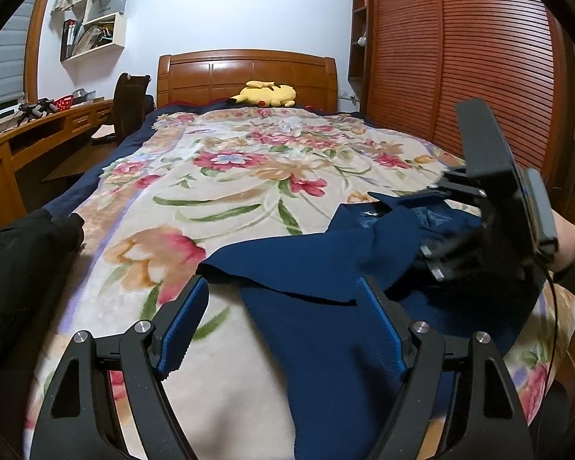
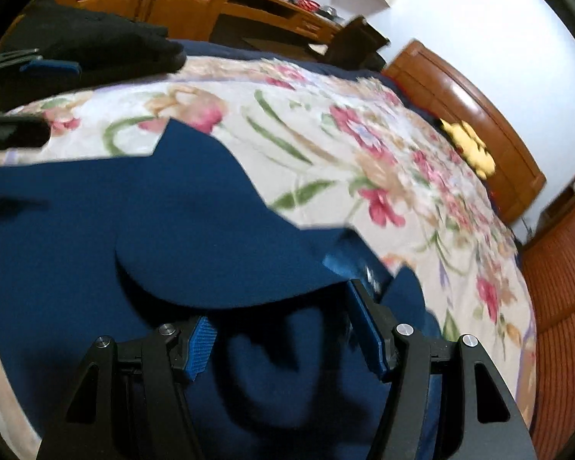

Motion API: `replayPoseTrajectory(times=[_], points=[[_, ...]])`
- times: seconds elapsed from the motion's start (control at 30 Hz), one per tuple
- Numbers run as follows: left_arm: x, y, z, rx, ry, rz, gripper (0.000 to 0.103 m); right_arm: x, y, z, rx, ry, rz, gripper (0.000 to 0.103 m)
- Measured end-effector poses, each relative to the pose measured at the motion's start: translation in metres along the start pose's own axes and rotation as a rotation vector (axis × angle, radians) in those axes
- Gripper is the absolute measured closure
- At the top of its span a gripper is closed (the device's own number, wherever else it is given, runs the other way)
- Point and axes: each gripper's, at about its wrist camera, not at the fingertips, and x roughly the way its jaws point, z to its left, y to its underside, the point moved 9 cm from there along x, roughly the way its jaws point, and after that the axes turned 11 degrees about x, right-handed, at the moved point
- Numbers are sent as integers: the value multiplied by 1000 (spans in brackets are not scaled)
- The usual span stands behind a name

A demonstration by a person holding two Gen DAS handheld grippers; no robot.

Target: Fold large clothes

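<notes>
The left gripper [image 1: 283, 326] stands with its two blue-padded fingers [image 1: 184, 326] wide apart and nothing between them; it is released. Just ahead of it, and partly under its right finger, lies the navy garment [image 1: 326, 268], spread in loose folds on the floral blanket [image 1: 218, 176]; one flap of the cloth reaches to the left, in front of the tool.

The left wrist view also shows the right gripper [image 1: 490, 207] from outside, at the far right side, low over the collar part of the garment; from here I cannot tell how its jaws stand. Far ahead, a yellow plush toy [image 1: 266, 94] rests against the wooden headboard [image 1: 245, 73]; a black garment [image 1: 23, 253] lies at the left edge of the bed.

The right wrist view is blurred; it shows the right gripper [image 2: 287, 329] with fingers apart, and a fold of the navy garment [image 2: 172, 222] lies over and between them; whether the pads touch the cloth I cannot tell. The left gripper [image 2: 30, 96] appears at the far left of this view.
</notes>
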Motion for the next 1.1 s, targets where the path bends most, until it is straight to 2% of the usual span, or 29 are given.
replayPoseTrajectory(times=[0.03, 0.07, 0.13, 0.27, 0.33, 0.4, 0.43, 0.53, 0.6, 0.67, 0.73, 0.8, 0.83, 0.93, 1.1], points=[[-1, -1, 0, -1, 1, -3, 23, 2, -6, 1, -4, -13, -24, 55], [-1, -1, 1, -1, 1, -5, 23, 2, -11, 1, 2, -36, -33, 61], [-1, -1, 0, -4, 7, -7, 23, 6, -20, 1, 30, -97, -41, 96], [2, 0, -1, 2, 7, 0, 23, 14, -33, -9, 92, -159, -68, 97], [4, 0, -1, 4, 5, 3, 23, 18, -35, -17, 115, -138, -82, 98], [6, 0, -2, 3, 9, 7, 23, 25, -35, -36, 184, -96, -77, 98], [6, -1, -3, 3, 12, 6, 23, 30, -35, -51, 234, -36, -64, 98], [7, -1, -8, 17, 17, 6, 23, 49, -23, -94, 404, 98, 24, 98], [7, -2, -10, 23, 20, 5, 23, 56, -12, -110, 468, 128, 70, 98], [6, -1, -14, 28, 26, 3, 23, 57, -4, -114, 478, 133, 99, 90], [5, -2, -16, 29, 31, 3, 23, 48, 0, -111, 452, 145, 95, 66], [5, -2, -17, 32, 33, 3, 23, 35, 0, -99, 436, 82, 65, 52], [4, -2, -17, 33, 34, 3, 23, 27, -3, -96, 428, 53, 47, 49], [5, -1, -19, 37, 37, 8, 23, 5, 2, -78, 395, -16, 19, 47], [6, 1, -28, 46, 44, 15, 23, -7, 18, -49, 290, -123, 61, 47]])
